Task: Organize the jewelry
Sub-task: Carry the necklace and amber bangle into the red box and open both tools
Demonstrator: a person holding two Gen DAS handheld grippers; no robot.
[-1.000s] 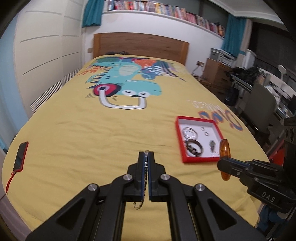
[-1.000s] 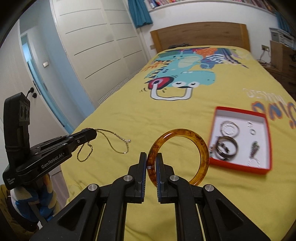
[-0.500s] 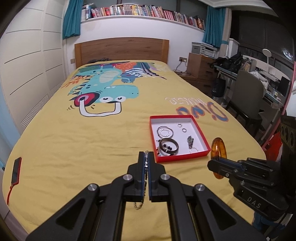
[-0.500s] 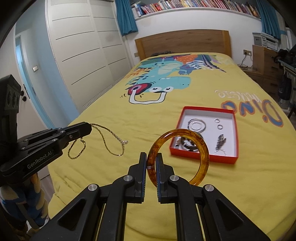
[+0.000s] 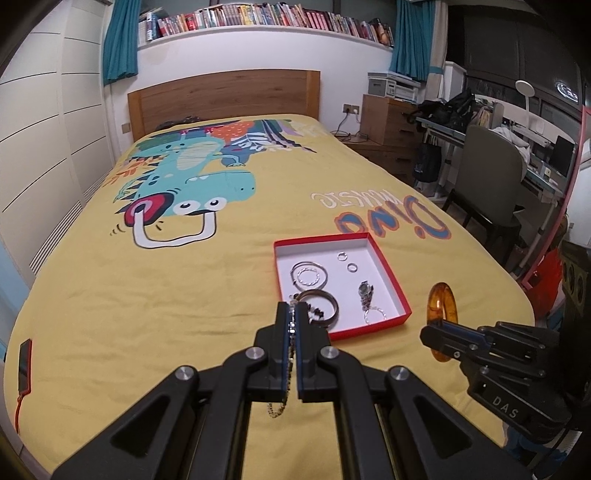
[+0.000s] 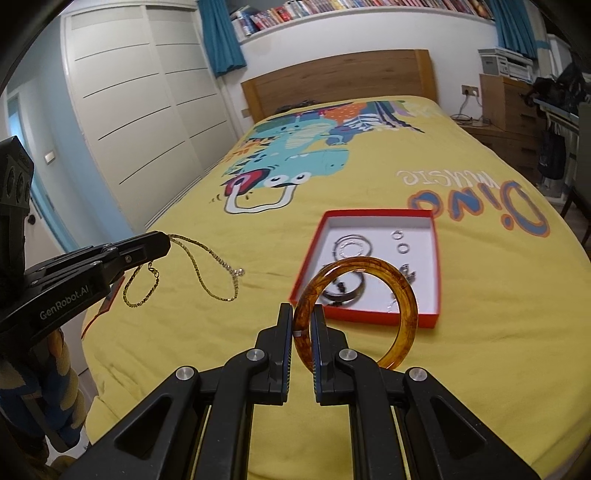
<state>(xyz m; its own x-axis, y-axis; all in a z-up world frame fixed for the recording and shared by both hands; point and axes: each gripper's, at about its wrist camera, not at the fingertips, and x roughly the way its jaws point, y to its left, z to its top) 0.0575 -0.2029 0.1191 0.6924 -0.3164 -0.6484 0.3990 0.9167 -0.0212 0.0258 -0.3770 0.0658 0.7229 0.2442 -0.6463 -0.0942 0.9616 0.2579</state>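
1. Left tool (image 5: pixel 292 310) clenched tight on a thin gold chain (image 6: pixel 207 266), both ends dangling loose in the air above the bed (image 5: pixel 147 302), not touching the cover as far as visible.
2. Right tool (image 6: pixel 299 317) clamped on the rim of an amber bangle (image 6: pixel 402 291), held upright on edge, most of the ring sticking out past the fingertips.
3. Red box (image 5: pixel 391 273) with a white inside sitting flat on the yellow dinosaur bedspread, just ahead of both tools.
4. Inside the box: two small silver rings (image 5: pixel 347 261) near the far side, a thin silver bracelet loop (image 5: pixel 308 275) in the middle, a dark chunky bracelet (image 5: pixel 325 306) at the near left corner, and a little silvery piece (image 5: pixel 365 291) on the right, too small to tell whether a watch or a charm.
5. From the right wrist view, bangle overlapping the near edge of the box, but hovering above rather than resting in it.
6. Over on the left edge of the bed, a phone in a red case (image 5: pixel 25 360) with a red cord trailing off.
7. Wooden headboard (image 5: pixel 221 96) at the far end, long shelf of books (image 5: pixel 266 18) above.
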